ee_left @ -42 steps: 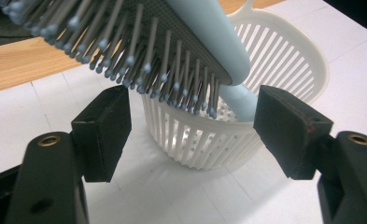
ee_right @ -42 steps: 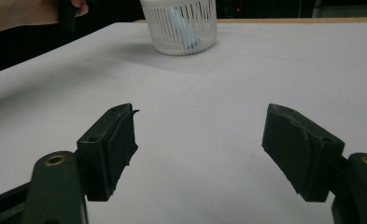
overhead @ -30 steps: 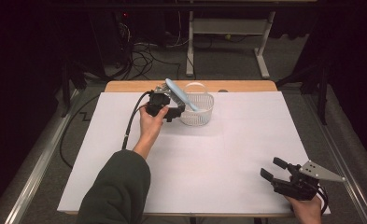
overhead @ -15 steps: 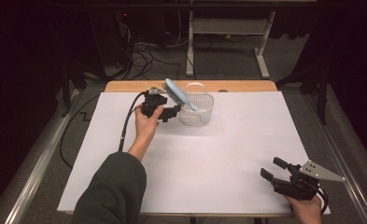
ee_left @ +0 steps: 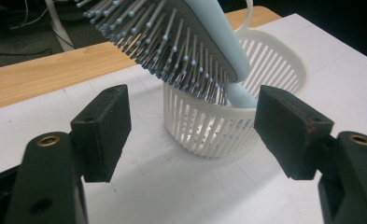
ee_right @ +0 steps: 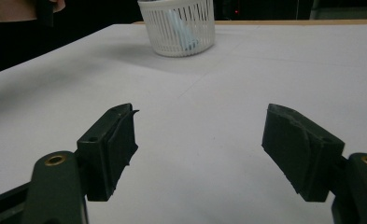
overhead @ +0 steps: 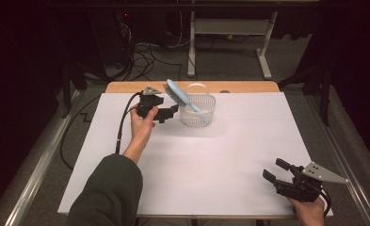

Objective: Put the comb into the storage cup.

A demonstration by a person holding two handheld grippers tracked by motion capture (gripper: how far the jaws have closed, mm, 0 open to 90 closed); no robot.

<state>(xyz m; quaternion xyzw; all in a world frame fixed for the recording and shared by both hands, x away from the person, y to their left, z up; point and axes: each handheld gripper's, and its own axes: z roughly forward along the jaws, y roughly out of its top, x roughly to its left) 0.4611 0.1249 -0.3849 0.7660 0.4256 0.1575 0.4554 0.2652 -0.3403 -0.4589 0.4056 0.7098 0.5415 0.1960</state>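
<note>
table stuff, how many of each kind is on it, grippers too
hairbrush: 1
basket: 1
left gripper and right gripper: 2
total: 4

We scan every surface and find no text, label, brand, number or sign that we can read, whether on the hairbrush, the white basket, the white table cover or the black jaw pads.
</note>
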